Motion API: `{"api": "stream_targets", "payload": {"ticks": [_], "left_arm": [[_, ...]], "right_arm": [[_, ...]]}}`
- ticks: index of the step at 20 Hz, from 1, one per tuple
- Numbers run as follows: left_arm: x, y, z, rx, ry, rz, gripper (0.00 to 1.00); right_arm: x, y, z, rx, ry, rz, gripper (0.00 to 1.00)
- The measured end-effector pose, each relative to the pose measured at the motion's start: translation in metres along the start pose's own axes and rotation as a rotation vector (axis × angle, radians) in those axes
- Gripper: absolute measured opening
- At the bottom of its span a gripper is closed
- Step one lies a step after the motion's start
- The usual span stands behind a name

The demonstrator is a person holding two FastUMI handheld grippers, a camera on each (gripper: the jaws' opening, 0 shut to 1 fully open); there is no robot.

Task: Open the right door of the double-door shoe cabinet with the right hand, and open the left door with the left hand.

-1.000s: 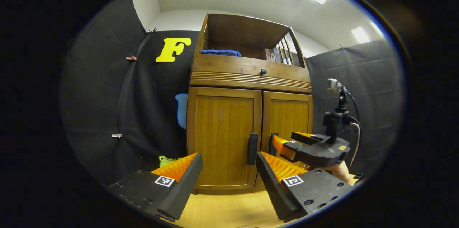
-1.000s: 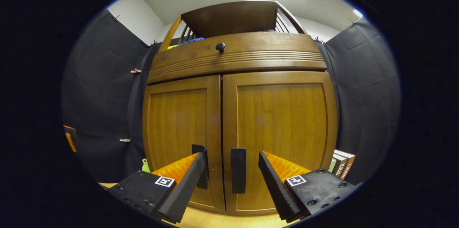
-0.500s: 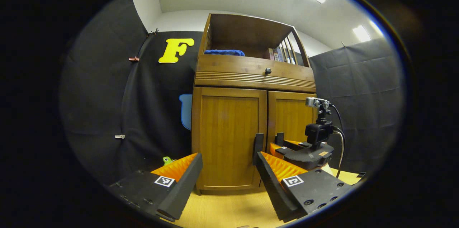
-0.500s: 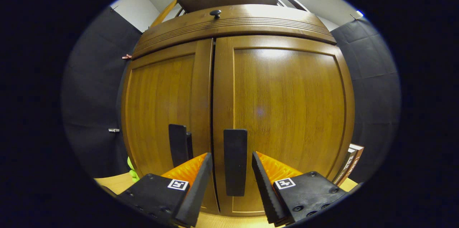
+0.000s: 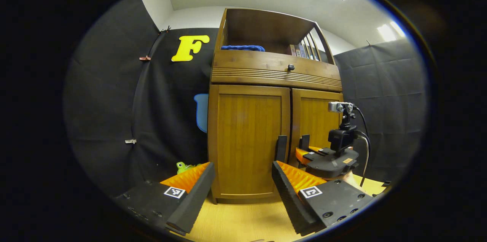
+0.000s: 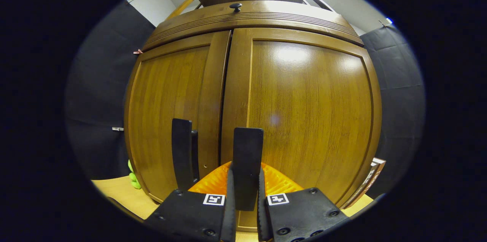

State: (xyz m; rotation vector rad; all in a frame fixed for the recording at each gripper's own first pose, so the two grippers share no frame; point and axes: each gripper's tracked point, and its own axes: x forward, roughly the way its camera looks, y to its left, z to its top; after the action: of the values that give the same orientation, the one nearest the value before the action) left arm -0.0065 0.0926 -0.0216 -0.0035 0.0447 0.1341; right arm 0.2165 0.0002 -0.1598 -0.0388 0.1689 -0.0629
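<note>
Now your right gripper (image 6: 243,192) clamps the upright right door handle (image 6: 247,158); your left gripper (image 5: 241,187), jaws spread, hangs well short of the left door handle (image 5: 281,148).

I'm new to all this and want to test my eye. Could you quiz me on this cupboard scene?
1. True or false: the right gripper is shut on the right door handle.
2. The left gripper is: A open, B shut.
3. Which door handle is untouched?

Key: 1 true. 2 A. 3 the left door handle; both doors of the shoe cabinet look closed.
</note>
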Motion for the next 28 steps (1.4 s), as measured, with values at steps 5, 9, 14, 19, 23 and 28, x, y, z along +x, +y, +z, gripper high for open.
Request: {"api": "stream_targets", "payload": {"ticks": [5,9,14,19,23,28], "left_arm": [[-0.005,-0.008,0.002,-0.009,-0.002,-0.005,0.93],[-0.011,-0.021,0.006,-0.015,-0.007,-0.015,0.93],[-0.017,-0.042,0.009,-0.018,-0.01,-0.044,0.94],[-0.015,-0.07,0.01,-0.015,-0.011,-0.083,0.94],[-0.014,-0.093,0.006,-0.005,-0.009,-0.118,0.94],[-0.007,-0.124,0.005,-0.013,-0.013,-0.175,0.94]], "right_arm": [[-0.026,0.001,0.004,0.013,0.013,0.042,0.26],[-0.053,-0.003,0.008,0.015,0.019,0.07,0.26],[-0.087,-0.012,0.013,0.03,0.028,0.109,0.22],[-0.121,-0.025,0.016,0.043,0.033,0.146,0.22],[-0.151,-0.043,0.021,0.041,0.037,0.155,0.25],[-0.182,-0.072,0.026,0.046,0.043,0.14,0.25]]}}
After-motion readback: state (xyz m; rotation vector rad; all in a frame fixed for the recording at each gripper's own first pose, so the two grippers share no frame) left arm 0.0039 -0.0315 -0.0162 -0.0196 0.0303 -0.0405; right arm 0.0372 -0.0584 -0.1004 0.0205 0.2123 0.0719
